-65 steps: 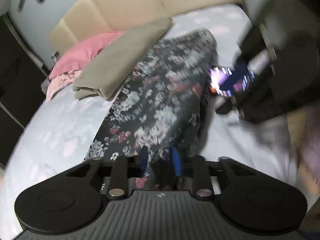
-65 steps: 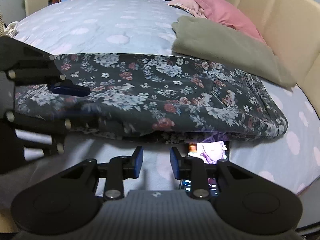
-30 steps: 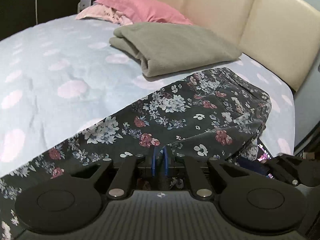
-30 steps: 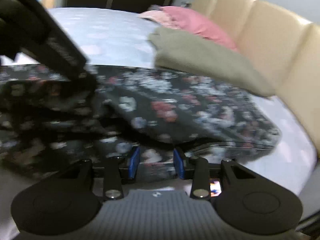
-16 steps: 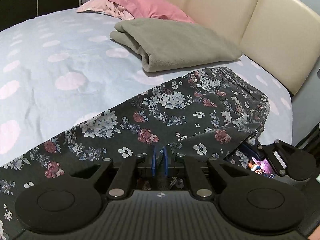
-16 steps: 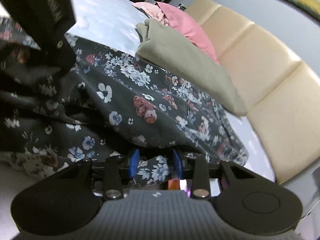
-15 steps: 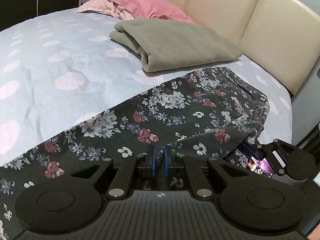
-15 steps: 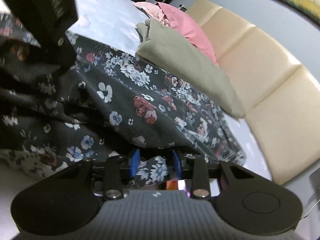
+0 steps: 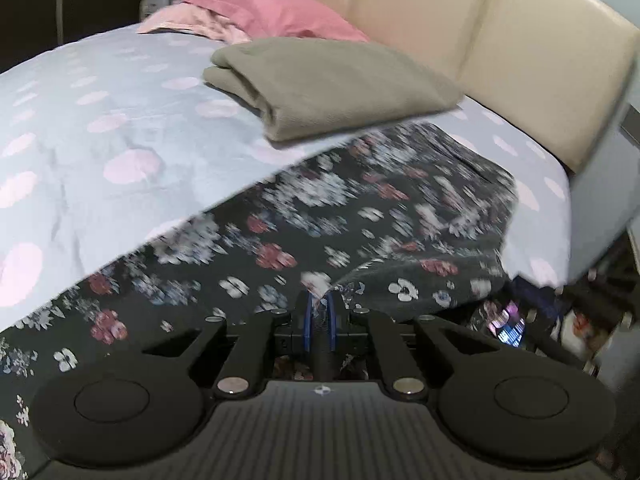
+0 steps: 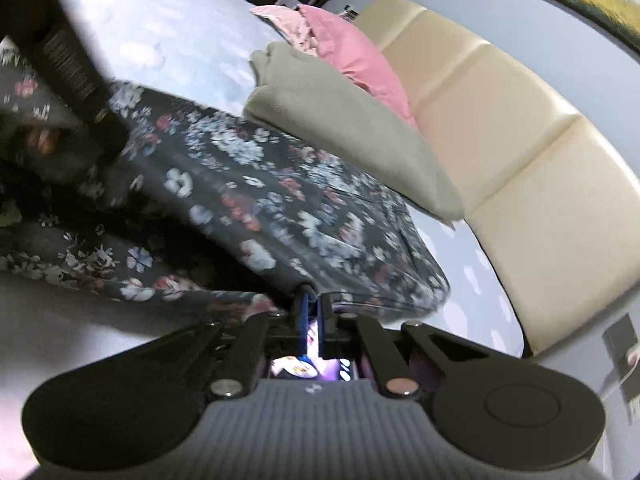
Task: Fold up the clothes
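The bed (image 9: 100,128) carries everything, its headboard (image 9: 500,40) along the far edge. My floral garment (image 9: 360,220) lies spread in a long band across the near part of the bed, running toward the headboard end, with its near edge lifted. Behind it, toward the headboard, an olive piece (image 9: 328,80) sits already folded, and I judge that one done; the floral one has a fold or more left, and the pink things (image 9: 260,12) at the far corner look unsorted. My left gripper (image 9: 318,312) is pinched narrow on the floral hem, cloth showing between its pads. My right gripper (image 10: 314,312) has just closed down to a sliver at the cloth's underside edge, and fabric seems caught at its tips, though blur makes that unsure. A lit phone (image 10: 308,368) lies under the garment, mostly covered. The floral pattern is smeared, so I cannot tell which way its layers overlap.
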